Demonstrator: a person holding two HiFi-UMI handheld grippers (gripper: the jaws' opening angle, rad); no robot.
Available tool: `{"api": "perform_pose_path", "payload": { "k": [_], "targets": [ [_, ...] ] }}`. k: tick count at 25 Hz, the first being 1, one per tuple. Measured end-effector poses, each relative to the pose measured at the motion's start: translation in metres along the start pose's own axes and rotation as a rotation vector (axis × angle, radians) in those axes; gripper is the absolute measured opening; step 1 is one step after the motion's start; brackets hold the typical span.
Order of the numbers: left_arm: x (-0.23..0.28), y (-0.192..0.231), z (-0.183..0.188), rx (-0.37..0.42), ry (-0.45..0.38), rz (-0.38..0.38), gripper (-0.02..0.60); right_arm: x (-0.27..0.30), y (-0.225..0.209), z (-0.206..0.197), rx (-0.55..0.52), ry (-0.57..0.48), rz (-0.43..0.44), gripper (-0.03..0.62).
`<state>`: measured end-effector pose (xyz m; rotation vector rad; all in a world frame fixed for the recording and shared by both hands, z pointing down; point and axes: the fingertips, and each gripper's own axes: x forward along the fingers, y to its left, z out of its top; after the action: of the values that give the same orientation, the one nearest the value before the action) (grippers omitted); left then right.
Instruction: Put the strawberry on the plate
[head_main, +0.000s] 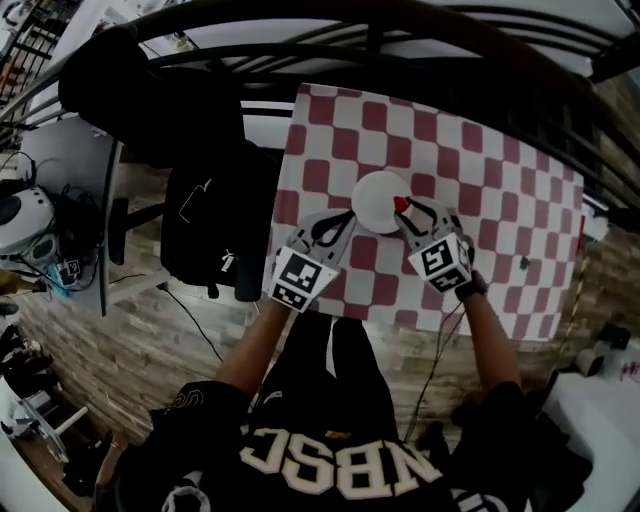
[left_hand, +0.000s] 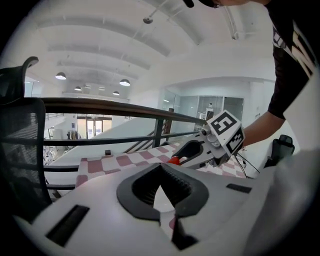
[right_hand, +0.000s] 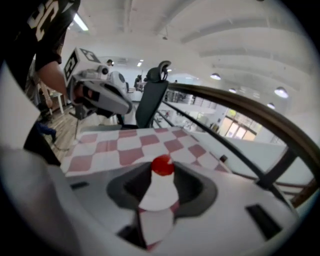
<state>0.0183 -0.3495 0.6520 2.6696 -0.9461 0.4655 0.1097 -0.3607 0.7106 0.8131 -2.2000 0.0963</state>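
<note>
We count one small red strawberry, pinched at the tips of the right tongs, which are closed on it with the berry showing just past them. It sits at the right rim of the one round white plate; we cannot tell whether it touches the plate. The left tongs are closed tip to tip with nothing between them, just beside the plate's lower left rim. There are two black-and-white marker cubes, one on the left tool and one on the right. The plate rests on a tabletop covered by one red-and-white checked cloth. One small dark green object, too small for us to identify, lies on the cloth well to the right. One black mesh office chair stands at the tabletop's left edge.
</note>
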Motion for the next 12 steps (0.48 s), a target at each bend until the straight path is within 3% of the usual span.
{"api": "perform_pose_path", "payload": {
  "k": [4, 7, 12],
  "targets": [
    [0.019, 0.007, -0.026, -0.004, 0.046, -0.024, 0.014, 0.053, 0.010, -0.025, -0.104, 0.094, 0.124, 0.146],
    [0.027, 0.015, -0.036, -0.055, 0.066, -0.018, 0.014, 0.077, 0.020, -0.037, -0.149, 0.140, 0.192, 0.146],
    [0.036, 0.022, -0.043, -0.078, 0.076, -0.014, 0.014, 0.094, 0.024, -0.051, -0.089, 0.162, 0.233, 0.146]
  ]
}}
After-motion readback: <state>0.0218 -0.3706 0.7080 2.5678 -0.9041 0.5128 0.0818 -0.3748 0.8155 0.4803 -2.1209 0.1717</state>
